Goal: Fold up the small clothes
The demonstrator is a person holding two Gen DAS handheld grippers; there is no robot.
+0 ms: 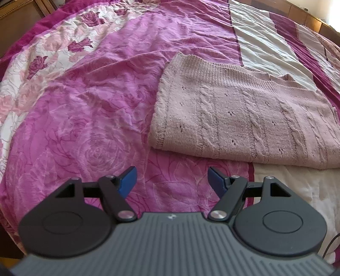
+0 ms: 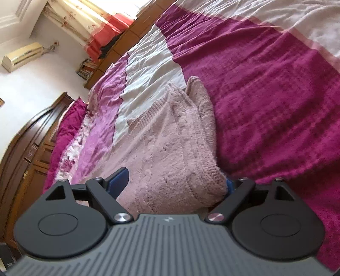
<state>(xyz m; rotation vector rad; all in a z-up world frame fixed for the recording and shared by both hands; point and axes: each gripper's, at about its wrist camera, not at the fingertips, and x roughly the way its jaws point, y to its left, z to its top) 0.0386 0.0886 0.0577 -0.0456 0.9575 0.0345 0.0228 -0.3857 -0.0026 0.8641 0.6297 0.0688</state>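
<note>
Pink sweater point(image 2: 170, 152) seemingly between right hand-held gripper point(image 2: 176, 182)

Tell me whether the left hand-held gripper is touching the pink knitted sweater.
Apart. The left wrist view shows the left hand-held gripper open over bare bedspread, with the sweater lying beyond its fingertips.

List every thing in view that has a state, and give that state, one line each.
Sweater: folded, lying flat on the bedspread.
Bedspread: spread out, wrinkled.
Left gripper: open, empty, over bare bedspread beside the sweater.
Right gripper: open, a corner of the sweater between its fingers, not pinched.
Curtain: drawn, lit from behind.
</note>
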